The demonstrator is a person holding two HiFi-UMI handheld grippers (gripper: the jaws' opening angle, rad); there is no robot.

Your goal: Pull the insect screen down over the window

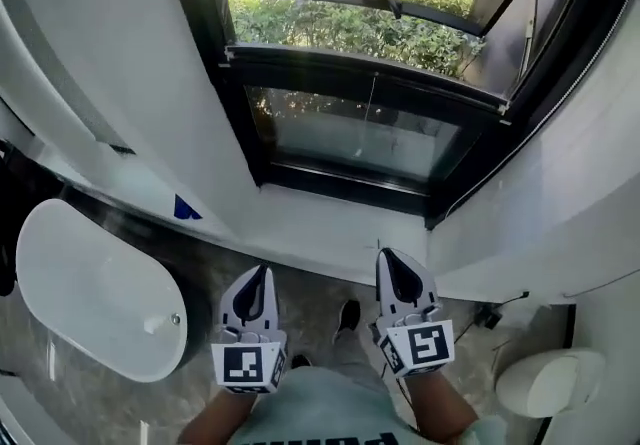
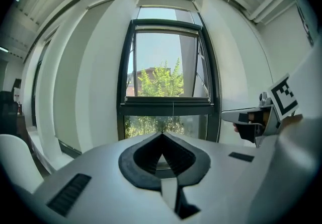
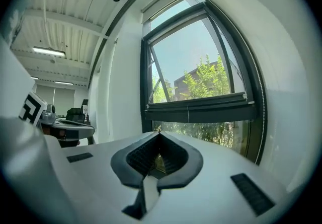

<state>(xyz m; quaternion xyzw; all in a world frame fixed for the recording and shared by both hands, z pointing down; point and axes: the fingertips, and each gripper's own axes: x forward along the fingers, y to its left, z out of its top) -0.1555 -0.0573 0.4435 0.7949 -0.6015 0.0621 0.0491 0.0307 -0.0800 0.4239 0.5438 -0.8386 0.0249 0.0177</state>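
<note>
The dark-framed window [image 1: 360,133] is ahead of me, with an outward-tilted sash above and a fixed pane below. A dark horizontal bar [image 1: 370,73] crosses it at mid-height, and a thin cord [image 1: 372,105] hangs from the bar. I cannot tell whether mesh covers the upper opening. My left gripper [image 1: 262,273] and right gripper [image 1: 385,255] hover side by side below the sill, short of the window. Both are shut and hold nothing. The bar [image 2: 168,104] and cord [image 2: 172,117] appear above the left gripper [image 2: 162,133]. The cord [image 3: 188,115] also hangs beyond the right gripper [image 3: 159,132].
A white sill [image 1: 320,228] runs under the window between white wall panels. A white oval tub-like object [image 1: 90,293] sits on the floor at left. A rounded white object [image 1: 550,383] lies at lower right. The person's shoe [image 1: 347,315] stands between the grippers.
</note>
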